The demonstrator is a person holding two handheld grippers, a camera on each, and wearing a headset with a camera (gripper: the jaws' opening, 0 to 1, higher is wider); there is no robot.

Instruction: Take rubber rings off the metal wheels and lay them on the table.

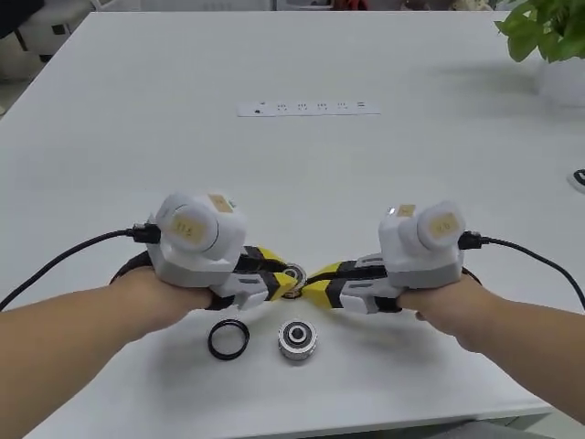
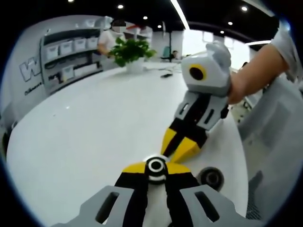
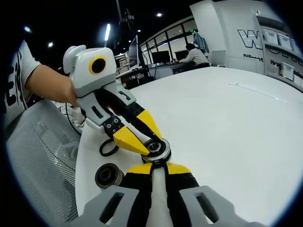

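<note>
A small metal wheel [image 1: 293,273] with a black rubber ring on its rim hangs just above the white table [image 1: 366,174], between the two grippers. My left gripper [image 1: 284,283] is shut on the wheel [image 2: 156,165]. My right gripper [image 1: 307,282] comes from the opposite side, its jaws pinched together at the wheel's rim [image 3: 158,149], on the rubber ring as far as I can tell. On the table below lie a loose black rubber ring [image 1: 228,339] and a second wheel [image 1: 296,337]. That second wheel [image 2: 210,178] lies to the right in the left gripper view.
A white power strip [image 1: 309,108] lies across the middle of the table. A potted plant [image 1: 547,32] stands at the far right corner. The table's front edge [image 1: 302,430] runs close below the loose ring. A mesh chair [image 3: 42,156] is beside the table.
</note>
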